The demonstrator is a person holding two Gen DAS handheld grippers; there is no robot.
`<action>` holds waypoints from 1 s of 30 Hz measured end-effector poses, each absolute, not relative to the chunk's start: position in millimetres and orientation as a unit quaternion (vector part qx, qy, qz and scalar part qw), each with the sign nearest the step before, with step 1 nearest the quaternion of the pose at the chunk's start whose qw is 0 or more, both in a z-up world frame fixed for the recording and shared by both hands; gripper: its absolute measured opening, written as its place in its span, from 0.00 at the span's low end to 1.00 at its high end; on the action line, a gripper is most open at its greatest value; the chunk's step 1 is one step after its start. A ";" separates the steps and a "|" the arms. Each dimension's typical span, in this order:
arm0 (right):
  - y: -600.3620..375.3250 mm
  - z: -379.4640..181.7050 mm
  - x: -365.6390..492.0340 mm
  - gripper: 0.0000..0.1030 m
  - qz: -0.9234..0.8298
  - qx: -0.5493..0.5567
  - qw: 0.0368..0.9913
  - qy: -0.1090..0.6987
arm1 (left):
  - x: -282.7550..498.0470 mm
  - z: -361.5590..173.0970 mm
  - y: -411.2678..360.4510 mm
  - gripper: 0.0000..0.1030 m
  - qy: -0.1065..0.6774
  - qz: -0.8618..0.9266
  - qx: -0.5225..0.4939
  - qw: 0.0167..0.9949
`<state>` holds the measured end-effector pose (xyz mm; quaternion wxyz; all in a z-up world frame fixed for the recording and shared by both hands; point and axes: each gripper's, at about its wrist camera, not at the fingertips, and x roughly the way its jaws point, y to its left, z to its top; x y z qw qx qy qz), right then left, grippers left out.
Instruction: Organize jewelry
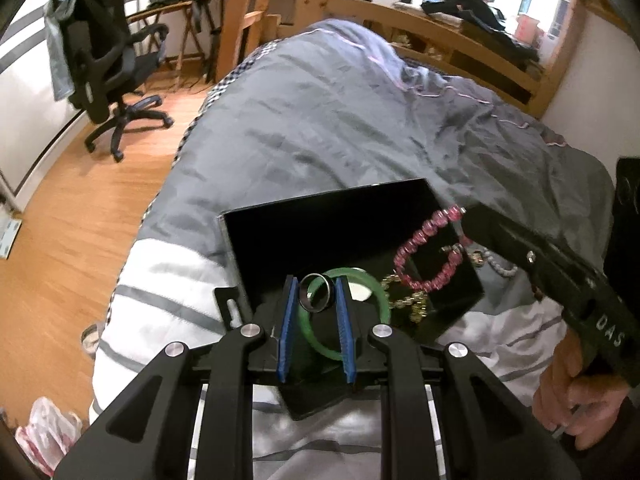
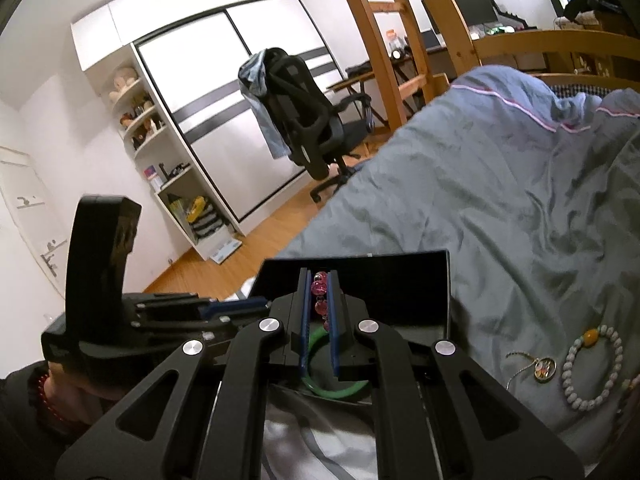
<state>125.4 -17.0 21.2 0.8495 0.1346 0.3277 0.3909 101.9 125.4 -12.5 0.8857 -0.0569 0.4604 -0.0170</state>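
Your left gripper (image 1: 317,298) clamps a dark ring (image 1: 315,293) above the tray (image 1: 280,232). Your right gripper (image 2: 319,285) pinches the pink bracelet (image 2: 319,288) over it.

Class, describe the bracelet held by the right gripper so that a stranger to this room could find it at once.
Start at the grey duvet on the bed, then find the black box lying on it. Over the box, the right gripper pinches a bracelet of glossy pink beads; the green bangle beside it is one smooth solid ring.
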 end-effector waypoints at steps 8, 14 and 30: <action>-16.5 14.2 126.1 0.41 0.385 0.131 0.845 0.348 | 96.5 -4.9 128.2 0.36 0.437 0.004 -0.061 0.898; -33.0 19.3 117.0 0.90 0.344 0.132 0.864 0.342 | 89.9 8.1 127.3 0.69 0.398 0.016 -0.057 0.915; -142.8 50.2 58.5 0.96 0.195 0.098 0.915 0.339 | 76.2 19.6 58.5 0.91 0.365 -0.051 0.003 0.930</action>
